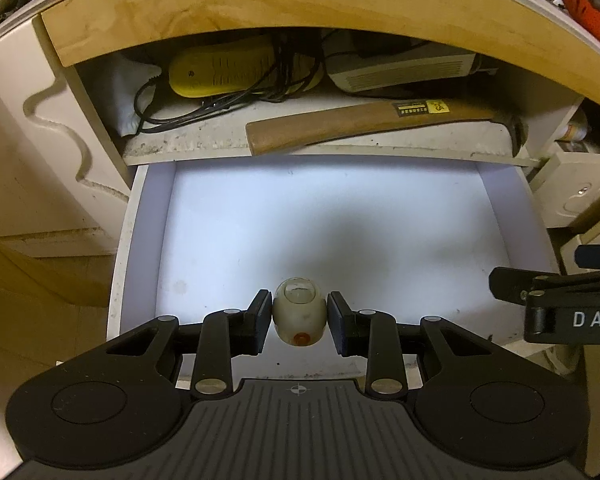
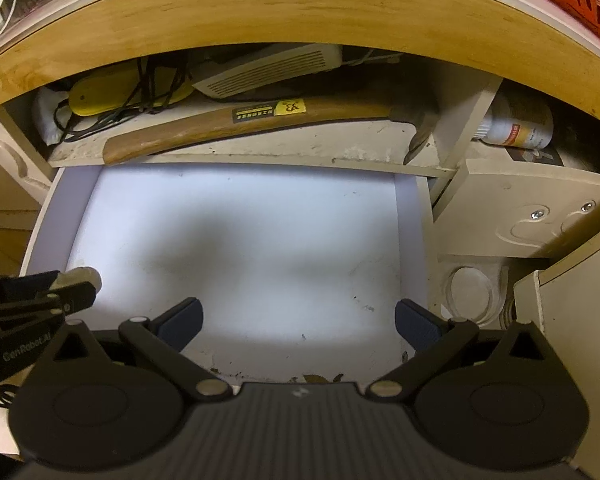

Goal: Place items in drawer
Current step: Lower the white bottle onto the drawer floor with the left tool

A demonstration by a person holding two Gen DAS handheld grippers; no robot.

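The white drawer (image 1: 148,248) is pulled out below a shelf, and its floor is bare. My left gripper (image 1: 299,322) is shut on a small cream egg-shaped item (image 1: 299,316) with a clear dome and an orange button, held over the drawer's front part. In the right wrist view the item (image 2: 80,277) and the left gripper's fingers (image 2: 74,298) show at the left edge. My right gripper (image 2: 299,322) is wide open and empty over the drawer (image 2: 404,216) front; its side shows in the left wrist view (image 1: 512,284).
The shelf above the drawer holds a wooden-handled hammer (image 1: 372,124), a yellow device (image 1: 228,68) with black cables and a grey vented box (image 1: 396,70). A white bottle (image 2: 516,126) lies in the compartment to the right. A wooden desk edge (image 1: 260,4) overhangs.
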